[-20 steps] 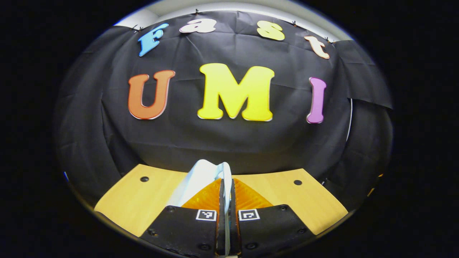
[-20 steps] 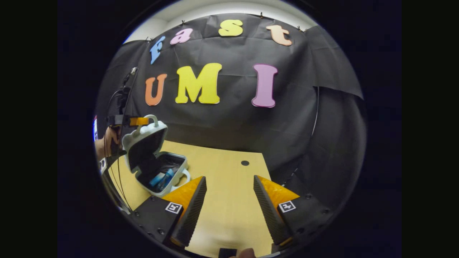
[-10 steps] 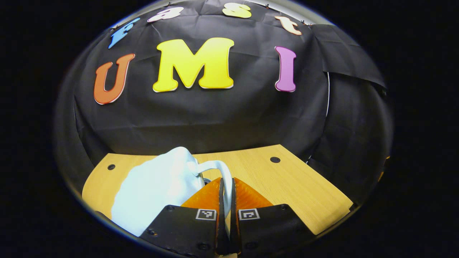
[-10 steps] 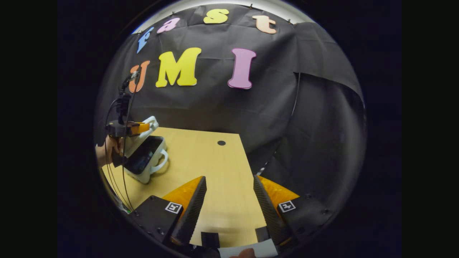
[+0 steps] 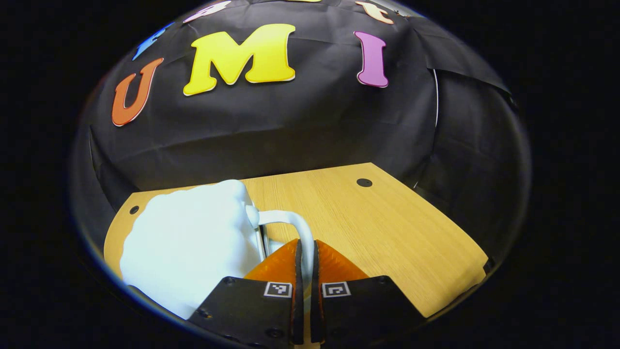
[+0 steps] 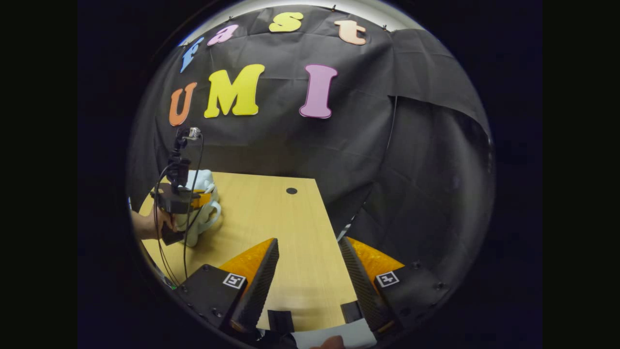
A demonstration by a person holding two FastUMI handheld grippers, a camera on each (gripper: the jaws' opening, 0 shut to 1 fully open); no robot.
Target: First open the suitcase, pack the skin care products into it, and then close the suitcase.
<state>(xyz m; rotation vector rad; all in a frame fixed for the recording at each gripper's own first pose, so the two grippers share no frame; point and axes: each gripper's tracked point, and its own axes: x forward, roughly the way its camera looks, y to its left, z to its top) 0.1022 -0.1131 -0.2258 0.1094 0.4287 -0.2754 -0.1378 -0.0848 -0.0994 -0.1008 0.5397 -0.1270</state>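
Note:
The white suitcase [image 5: 189, 247] lies on the wooden table [image 5: 387, 228] with its lid down on the base. My left gripper [image 5: 305, 249] is shut on the lid's white loop handle [image 5: 290, 220], which runs between the two fingers. In the right gripper view the suitcase [image 6: 202, 213] sits at the table's left side, with the left gripper [image 6: 181, 201] and a hand [image 6: 145, 225] on top of it. My right gripper [image 6: 307, 254] hangs open over bare table, well to the right of the case, with nothing between its fingers. The skin care products are hidden inside.
The table [image 6: 271, 213] has a round hole [image 6: 291, 190] near its back edge and ends at the black cloth wall. A white sheet [image 6: 334, 335] and a small black block [image 6: 281, 320] lie at the front edge under my right gripper.
My left gripper has swung the lid by its handle from upright down onto the base, hiding the blue items inside. The right gripper stays open, nearly in place.

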